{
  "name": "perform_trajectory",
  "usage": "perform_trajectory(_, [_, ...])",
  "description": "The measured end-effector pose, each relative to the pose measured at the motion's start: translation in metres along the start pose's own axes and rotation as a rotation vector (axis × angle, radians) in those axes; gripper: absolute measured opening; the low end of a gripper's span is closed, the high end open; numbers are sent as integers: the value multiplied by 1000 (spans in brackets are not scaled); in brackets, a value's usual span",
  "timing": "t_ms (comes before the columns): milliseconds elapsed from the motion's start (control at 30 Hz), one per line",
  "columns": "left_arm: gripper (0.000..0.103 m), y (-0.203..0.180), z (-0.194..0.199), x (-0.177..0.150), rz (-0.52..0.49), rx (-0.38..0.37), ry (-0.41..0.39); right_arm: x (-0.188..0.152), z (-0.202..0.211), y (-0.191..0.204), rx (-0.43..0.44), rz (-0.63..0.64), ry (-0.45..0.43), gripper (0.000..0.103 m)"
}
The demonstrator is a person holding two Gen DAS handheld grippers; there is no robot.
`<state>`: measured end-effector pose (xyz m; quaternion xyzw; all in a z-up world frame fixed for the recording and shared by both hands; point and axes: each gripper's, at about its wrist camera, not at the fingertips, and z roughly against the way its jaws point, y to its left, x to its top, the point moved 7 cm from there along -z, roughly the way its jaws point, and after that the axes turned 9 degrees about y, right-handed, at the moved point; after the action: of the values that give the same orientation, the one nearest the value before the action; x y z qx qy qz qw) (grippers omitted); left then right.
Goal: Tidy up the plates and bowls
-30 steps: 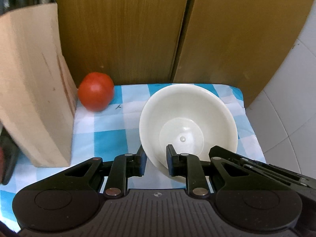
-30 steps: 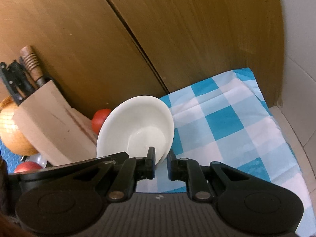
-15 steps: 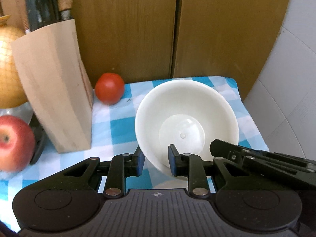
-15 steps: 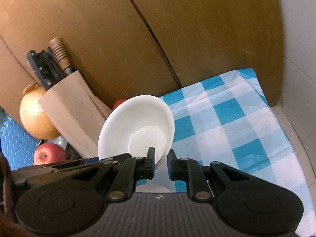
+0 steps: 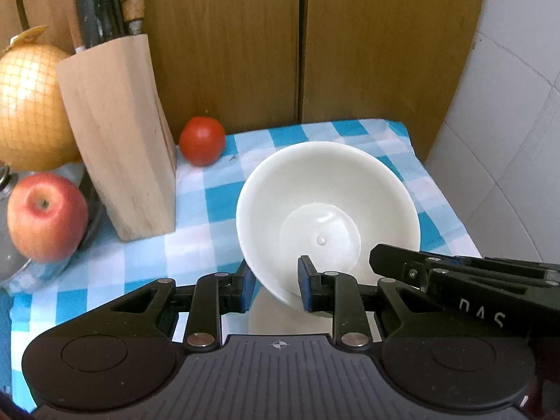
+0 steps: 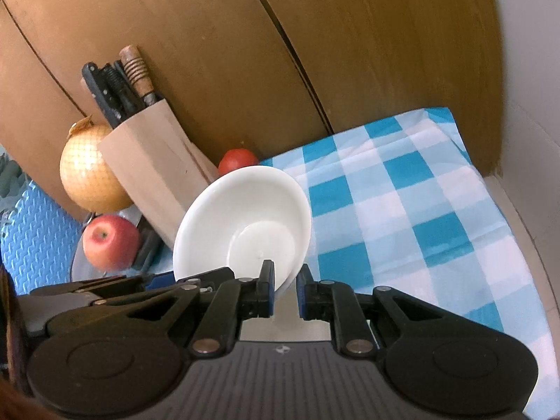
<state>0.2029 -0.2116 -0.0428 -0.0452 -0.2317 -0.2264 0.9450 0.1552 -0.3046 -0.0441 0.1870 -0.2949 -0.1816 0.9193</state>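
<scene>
A white bowl (image 5: 329,210) hangs tilted above the blue-and-white checked cloth (image 5: 196,217), its hollow facing me. My left gripper (image 5: 274,281) is shut on the bowl's near rim, one finger inside and one outside. My right gripper (image 6: 284,285) is shut on the same bowl (image 6: 245,217) at another point of the rim. Its black body enters the left wrist view from the right as the right gripper (image 5: 455,273). No other plates or bowls show.
A wooden knife block (image 5: 119,140) stands at the left, with a red tomato (image 5: 202,141) behind it. An apple (image 5: 47,215) and a netted yellow fruit (image 5: 28,105) sit further left. Wooden cupboard doors (image 5: 315,42) close the back, a white tiled wall (image 5: 507,140) the right.
Both grippers have drawn back and up from the cupboard with the bowl in them. The knife block's handles, the apple and the netted fruit have come into view.
</scene>
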Motion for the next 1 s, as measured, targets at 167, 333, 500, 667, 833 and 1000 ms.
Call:
perform_trajectory(167, [33,0,3,-12,6,-10,22,-13,2,2,-5,8,23,15])
perform_trajectory(333, [33,0,6,-24,11,-14,37,-26,4,2,-7,10,46,15])
perform_trajectory(500, [33,1,8,-31,19,-15,47,-33,6,4,-9,17,60,15])
perform_trajectory(667, [33,2,6,-37,25,-21,68,-41,4,5,-20,26,79,16])
perform_trajectory(833, [33,2,4,-39,24,-25,82,-45,1,4,-29,29,92,17])
perform_trajectory(1000, [37,2,1,-39,21,-19,92,-47,-2,2,-48,31,95,17])
